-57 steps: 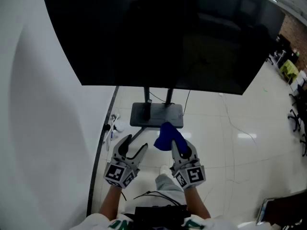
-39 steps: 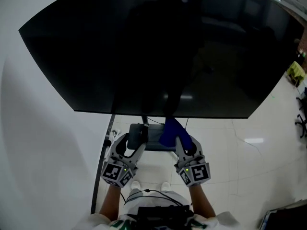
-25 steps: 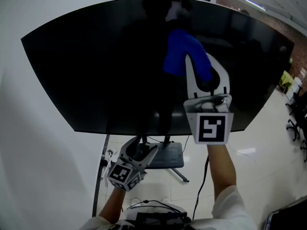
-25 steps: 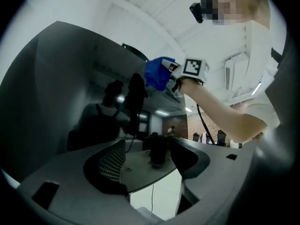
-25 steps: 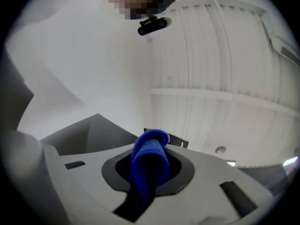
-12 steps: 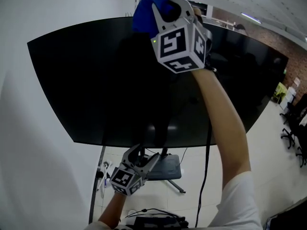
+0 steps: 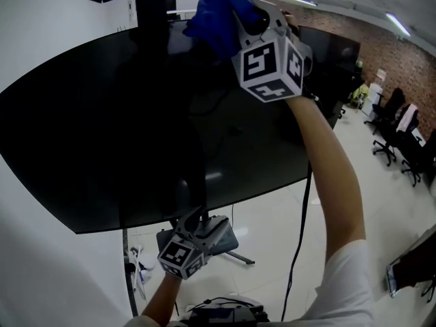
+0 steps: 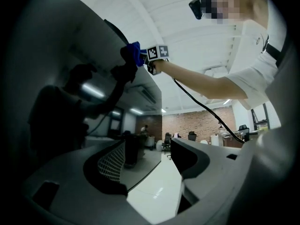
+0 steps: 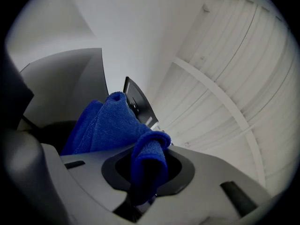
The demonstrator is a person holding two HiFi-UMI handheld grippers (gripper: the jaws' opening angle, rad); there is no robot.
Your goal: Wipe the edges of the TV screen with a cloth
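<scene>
The big black TV screen fills the head view. My right gripper is raised to the screen's top edge, shut on a bunched blue cloth that lies against that edge. In the right gripper view the cloth is clamped between the jaws of the right gripper and hides the edge beneath it. My left gripper hangs low below the screen's bottom edge. It is open and empty, and stays so in its own view, which looks up at the cloth.
A black stand pole rises behind the TV, and its base rests on the white floor. A white wall runs along the left. A cable hangs from my right arm. Office chairs stand far right by a brick wall.
My right gripper lifted the blue cloth from waist height up past the screen to its top edge. The left gripper stayed low and open.
</scene>
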